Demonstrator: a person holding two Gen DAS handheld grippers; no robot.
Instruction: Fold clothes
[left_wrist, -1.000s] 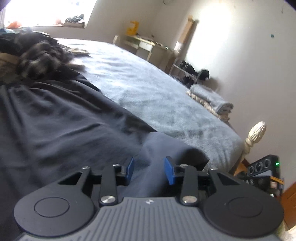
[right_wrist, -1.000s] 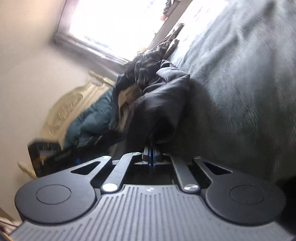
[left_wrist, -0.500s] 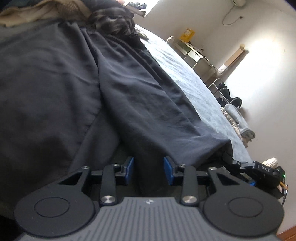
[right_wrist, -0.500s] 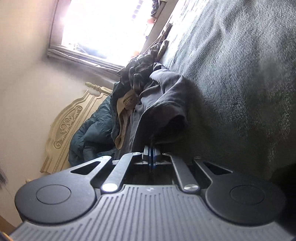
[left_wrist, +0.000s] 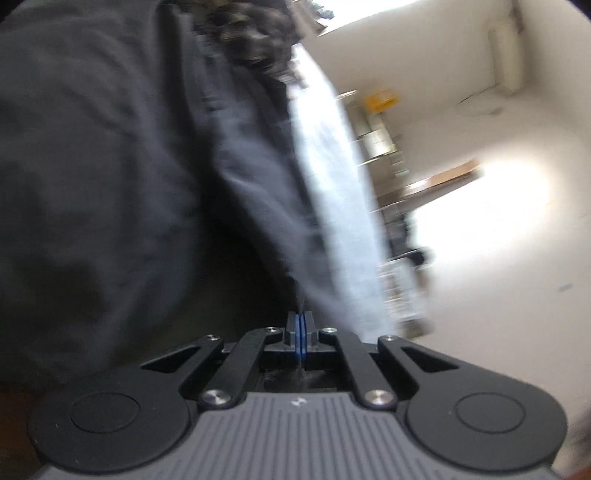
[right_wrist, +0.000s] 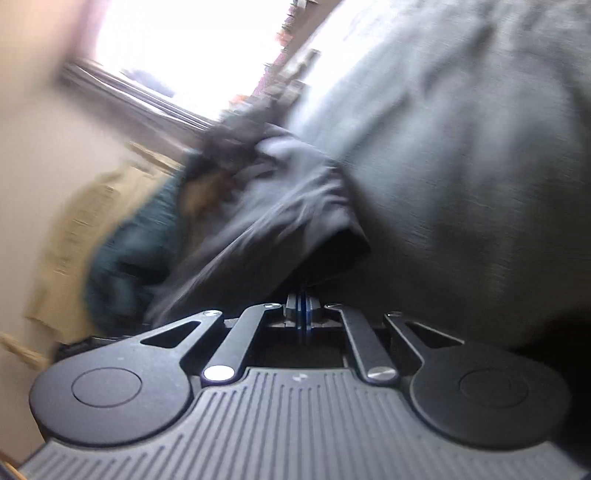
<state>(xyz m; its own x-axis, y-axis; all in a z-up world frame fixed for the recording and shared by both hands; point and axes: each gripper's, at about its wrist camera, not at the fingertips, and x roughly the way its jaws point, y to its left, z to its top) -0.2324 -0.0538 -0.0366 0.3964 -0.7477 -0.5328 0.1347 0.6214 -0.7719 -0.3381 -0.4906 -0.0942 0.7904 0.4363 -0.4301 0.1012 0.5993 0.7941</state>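
A dark grey garment lies spread over the bed and fills the left of the left wrist view, which is blurred. My left gripper is shut, its blue pads pinching a fold of that garment's near edge, which rises straight from them. In the right wrist view, also blurred, my right gripper is shut on another edge of the dark garment, and the cloth bunches up and away from the pads.
A grey-blue blanket covers the bed. A heap of other clothes lies at the far end. A desk with a yellow box stands by the white wall. Right view: a bright window, a cream headboard, a teal duvet.
The left jaws, open around the garment's edge before, have closed on it, and the left view has rolled and dropped closer to the cloth. The right gripper stays shut on the cloth and has tilted slightly.
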